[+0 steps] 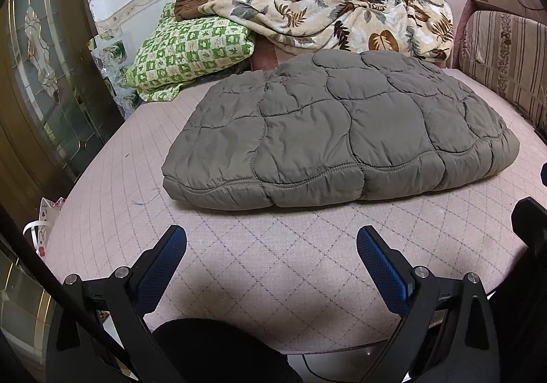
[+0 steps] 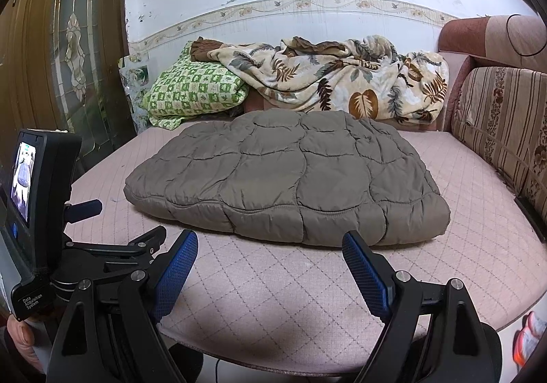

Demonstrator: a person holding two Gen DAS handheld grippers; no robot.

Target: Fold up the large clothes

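Olive-grey quilted nylon: the jacket (image 1: 338, 130) lies folded into a flat, puffy bundle in the middle of the bed (image 1: 273, 263), its stitched hem toward the cameras. Left tool (image 1: 271, 246) hangs low over the near part of the pink mattress, jaws wide, blue pads (image 1: 160, 266) bare, well short of the jacket. Right tool (image 2: 270, 253) sits level beside it, also spread wide and holding nothing, its tips just short of the hem (image 2: 273, 208). The left unit's screen (image 2: 24, 177) shows at the right view's left edge. Behind the jacket, a leaf-print blanket (image 1: 345, 20) is heaped against the wall, a green checked pillow (image 1: 184, 51) to its left. A striped cushion (image 2: 502, 130) lines the bed's right side.
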